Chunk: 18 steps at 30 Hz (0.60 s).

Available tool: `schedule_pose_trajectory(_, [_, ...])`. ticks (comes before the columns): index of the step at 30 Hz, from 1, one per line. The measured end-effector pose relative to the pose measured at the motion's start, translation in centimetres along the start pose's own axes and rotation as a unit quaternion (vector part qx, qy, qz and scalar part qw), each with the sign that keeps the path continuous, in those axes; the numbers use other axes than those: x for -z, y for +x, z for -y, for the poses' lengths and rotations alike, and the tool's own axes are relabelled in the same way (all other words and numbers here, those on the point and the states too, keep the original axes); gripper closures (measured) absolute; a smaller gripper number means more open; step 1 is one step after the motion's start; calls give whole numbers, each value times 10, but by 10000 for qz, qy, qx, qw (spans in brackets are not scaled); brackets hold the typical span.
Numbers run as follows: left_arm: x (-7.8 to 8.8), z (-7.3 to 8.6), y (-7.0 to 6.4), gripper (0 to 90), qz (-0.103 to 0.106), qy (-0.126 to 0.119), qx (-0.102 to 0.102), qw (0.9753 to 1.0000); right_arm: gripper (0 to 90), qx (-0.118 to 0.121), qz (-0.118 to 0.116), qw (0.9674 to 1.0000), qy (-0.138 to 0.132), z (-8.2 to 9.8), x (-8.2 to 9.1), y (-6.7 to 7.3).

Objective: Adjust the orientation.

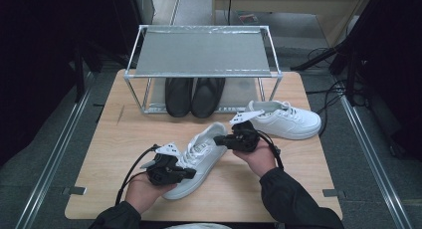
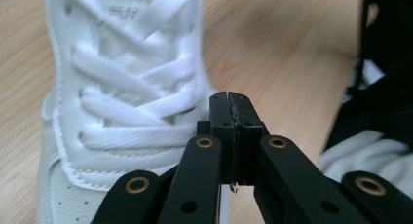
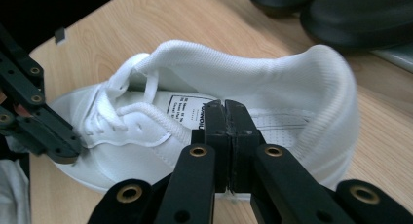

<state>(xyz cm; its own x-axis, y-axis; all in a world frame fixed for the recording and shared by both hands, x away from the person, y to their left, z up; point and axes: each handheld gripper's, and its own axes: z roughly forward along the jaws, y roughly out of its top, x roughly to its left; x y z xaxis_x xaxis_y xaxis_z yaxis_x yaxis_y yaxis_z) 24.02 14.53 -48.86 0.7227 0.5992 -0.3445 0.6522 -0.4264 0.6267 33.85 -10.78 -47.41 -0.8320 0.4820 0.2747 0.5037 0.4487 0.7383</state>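
I see the table (image 1: 109,139) with bare wood left of my left gripper (image 1: 191,173), and the rack (image 1: 201,52) well beyond both. The white sneaker (image 1: 201,162) lies between my grippers, its long axis diagonal, toe toward the left gripper, heel toward the right gripper (image 1: 217,138). Both jaw pairs are pressed together, pinching nothing, just beside the sneaker.

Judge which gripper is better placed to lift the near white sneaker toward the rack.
Right, probably. The right gripper sits at the near white sneaker's heel collar, nearest the shoe rack. The left gripper is by the laces, farther away. Both jaws are shut.
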Motion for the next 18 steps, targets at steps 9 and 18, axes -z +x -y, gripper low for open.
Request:
schedule_pose_trajectory(9, [0,0,6,900,-43,28,29,10000,900,118,43,9999,118,0,-3,1])
schedule_pose_trajectory(18, [11,0,27,900,-144,-70,304,9994,900,1,-68,9996,283,6,2,9])
